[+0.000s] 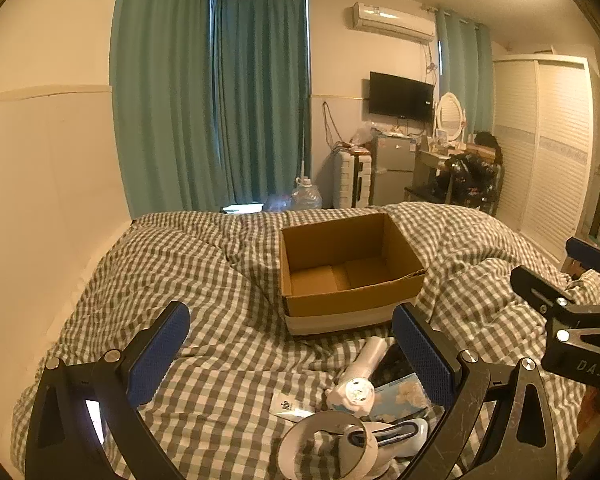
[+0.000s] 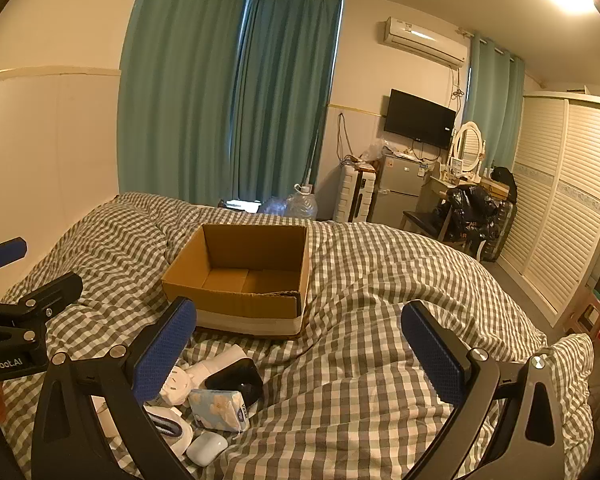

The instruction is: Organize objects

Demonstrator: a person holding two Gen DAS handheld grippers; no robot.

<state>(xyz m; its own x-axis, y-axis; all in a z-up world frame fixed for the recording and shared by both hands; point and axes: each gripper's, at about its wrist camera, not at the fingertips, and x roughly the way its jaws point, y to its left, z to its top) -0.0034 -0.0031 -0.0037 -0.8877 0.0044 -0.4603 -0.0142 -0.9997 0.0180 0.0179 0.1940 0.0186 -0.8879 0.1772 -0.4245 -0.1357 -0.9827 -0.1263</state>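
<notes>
Objects for sorting lie heaped on the grey-and-white checked duvet (image 2: 380,280), just in front of the open brown cardboard box (image 2: 240,276), which looks empty.

We note: a pale blue flowered soft tissue pack (image 2: 218,410), light and squashy, so we judge a grip across its short sides best. A glossy black rounded case (image 2: 236,378) may slip; take it at mid-body. A white plastic cylinder with round cap (image 1: 364,368) seems rigid and light; grip the barrel. A white roll of tape (image 1: 328,446) is stiff and can be pinched at its rim. A small white oval case (image 2: 207,448) is smooth.

Left gripper (image 1: 292,360): jaws wide apart, holding nothing. Right gripper (image 2: 300,356): likewise apart and unloaded.

Writing: "DAS" and "enRobot.AI" on the gripper bodies; tissue lettering illegible.
</notes>
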